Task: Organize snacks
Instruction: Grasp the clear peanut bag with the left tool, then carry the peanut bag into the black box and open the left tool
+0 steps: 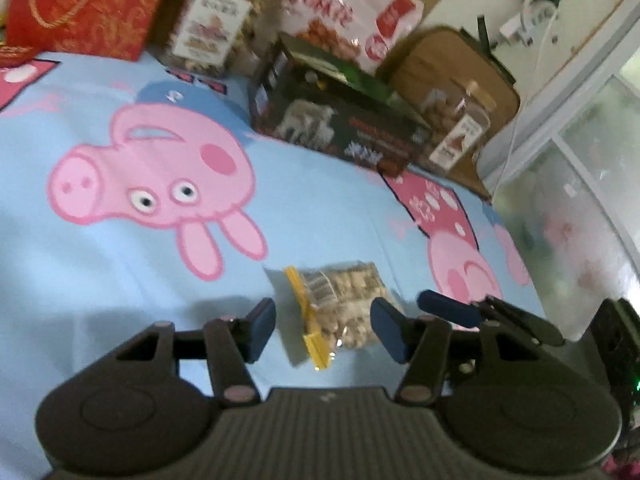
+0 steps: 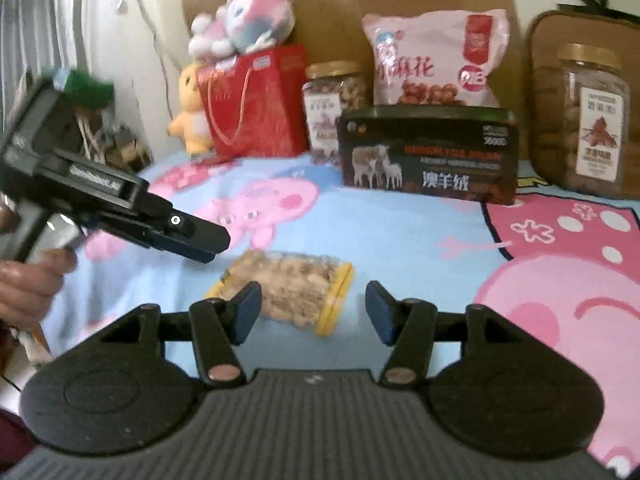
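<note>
The left gripper and the right gripper both have their fingers spread and hold nothing. The snack bag, a clear pouch with yellow sealed ends, lies flat on the cartoon-print sheet, just ahead of both grippers.

Risk: both grippers converge on the bag from opposite sides and may collide. The slack film may slip from a shallow pinch.

Beyond the bag stands a dark box. Behind the box stand a nut jar, a pink snack packet, a red gift bag and a second jar. Nothing lies between the bag and the box.
</note>
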Demonstrator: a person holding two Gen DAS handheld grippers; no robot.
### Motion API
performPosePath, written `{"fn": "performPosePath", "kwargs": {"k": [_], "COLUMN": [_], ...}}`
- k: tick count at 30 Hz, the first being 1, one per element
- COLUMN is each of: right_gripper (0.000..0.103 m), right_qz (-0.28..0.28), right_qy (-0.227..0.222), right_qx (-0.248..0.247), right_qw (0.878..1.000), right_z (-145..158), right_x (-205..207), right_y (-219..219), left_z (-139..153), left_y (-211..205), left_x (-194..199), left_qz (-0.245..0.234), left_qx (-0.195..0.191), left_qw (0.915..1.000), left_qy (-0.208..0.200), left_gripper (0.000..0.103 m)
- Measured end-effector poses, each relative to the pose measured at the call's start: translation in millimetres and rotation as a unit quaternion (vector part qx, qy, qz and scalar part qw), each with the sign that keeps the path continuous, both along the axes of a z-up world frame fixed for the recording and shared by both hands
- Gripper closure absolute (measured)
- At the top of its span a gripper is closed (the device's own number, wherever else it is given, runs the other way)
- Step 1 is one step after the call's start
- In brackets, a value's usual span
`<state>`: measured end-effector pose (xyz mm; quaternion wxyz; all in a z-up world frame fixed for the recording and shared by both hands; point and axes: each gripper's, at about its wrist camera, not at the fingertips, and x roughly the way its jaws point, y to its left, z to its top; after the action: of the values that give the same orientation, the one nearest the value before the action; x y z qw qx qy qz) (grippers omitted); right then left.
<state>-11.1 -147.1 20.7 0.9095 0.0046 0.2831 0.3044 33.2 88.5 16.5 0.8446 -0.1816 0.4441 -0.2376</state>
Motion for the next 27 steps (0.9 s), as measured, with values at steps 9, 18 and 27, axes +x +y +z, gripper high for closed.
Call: {"fn": "performPosePath", "kwargs": {"k": [9,18,27], "right_gripper": [0.06,0.066,0.066], "right_qz": [0.033,-0.012,-0.059], "right_qy": [-0.045,-0.114,-0.16], "right_qx": [-0.08,-0.039,-0.032], "right_qw": [0.995,0.993,0.985], "right_z": [-16,16,58], "right_x": [5,9,115], "right_y": [40,29,15], "left_z": [-2,55,93], "left_y": [-27,-29,-64], "left_x": [8,32,141], "left_qz": [-0.007,-0.021,-0.005], "left_qx": [0.03,0.005,0.041], "left_qw": [0.9993,0.9961,0.9889], "left_qy": [-0.023,-0.086,-0.143], "left_gripper": [0.054,0.054,0.054]}}
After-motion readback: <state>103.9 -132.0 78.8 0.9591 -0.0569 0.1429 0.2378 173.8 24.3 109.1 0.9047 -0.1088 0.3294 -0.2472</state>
